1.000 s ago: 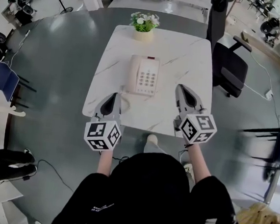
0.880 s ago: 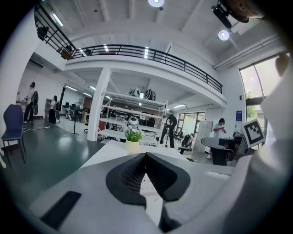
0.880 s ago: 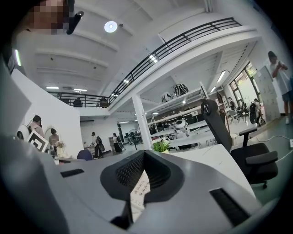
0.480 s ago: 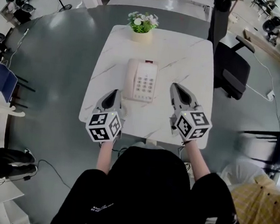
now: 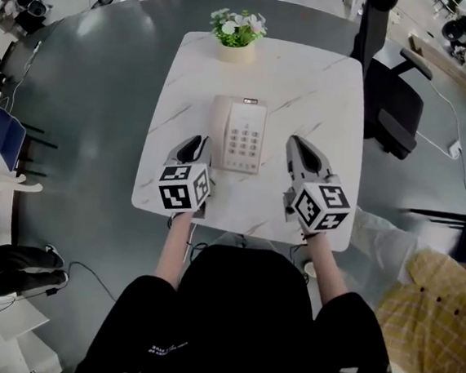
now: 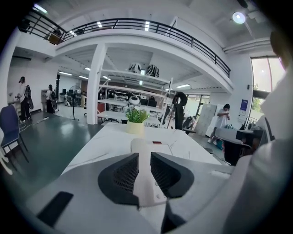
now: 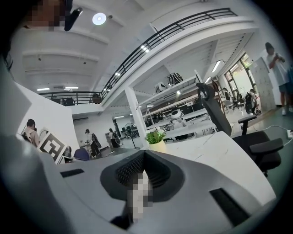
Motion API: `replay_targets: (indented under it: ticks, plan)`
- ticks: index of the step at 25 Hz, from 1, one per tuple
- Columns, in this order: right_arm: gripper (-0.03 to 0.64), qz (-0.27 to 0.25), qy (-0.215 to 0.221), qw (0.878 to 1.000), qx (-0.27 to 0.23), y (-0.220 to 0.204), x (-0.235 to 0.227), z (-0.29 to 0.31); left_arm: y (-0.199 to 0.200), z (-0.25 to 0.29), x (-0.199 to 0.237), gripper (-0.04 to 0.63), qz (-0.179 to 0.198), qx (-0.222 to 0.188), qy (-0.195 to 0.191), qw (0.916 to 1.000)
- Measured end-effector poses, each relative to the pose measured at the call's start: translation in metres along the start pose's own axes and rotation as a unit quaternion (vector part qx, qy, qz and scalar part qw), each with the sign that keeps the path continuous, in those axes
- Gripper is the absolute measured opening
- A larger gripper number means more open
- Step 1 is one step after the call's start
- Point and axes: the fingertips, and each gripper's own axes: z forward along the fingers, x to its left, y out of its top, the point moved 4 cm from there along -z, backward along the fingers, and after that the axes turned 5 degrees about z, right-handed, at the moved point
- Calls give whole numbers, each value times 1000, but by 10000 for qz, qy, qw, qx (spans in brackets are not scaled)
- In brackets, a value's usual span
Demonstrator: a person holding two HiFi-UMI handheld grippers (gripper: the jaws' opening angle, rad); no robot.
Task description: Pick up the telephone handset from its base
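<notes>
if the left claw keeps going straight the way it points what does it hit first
Probably the near end of the handset, which lies dead ahead. The left claw has jaws that have just been opening; nothing seems to be between them yet, though depth is unclear.

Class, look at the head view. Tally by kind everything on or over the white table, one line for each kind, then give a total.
Telephone: 1
Potted plant: 1
Grippers: 2. The left gripper has jaws that have just been opening, with the handset ahead of the gap, not gripped. The right gripper has its jaws together.
Total: 4
</notes>
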Motion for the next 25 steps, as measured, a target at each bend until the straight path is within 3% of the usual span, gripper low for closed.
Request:
replay_targets:
  ticks: [10, 25]
  plan:
    - [-9, 297, -314, 9988, 245, -16, -22, 10, -23, 65, 5, 233, -11, 882, -83, 9961]
    - [-9, 518, -329, 9974, 380, -33, -38, 24, -39, 106, 7, 229, 173, 1621, 273, 9862]
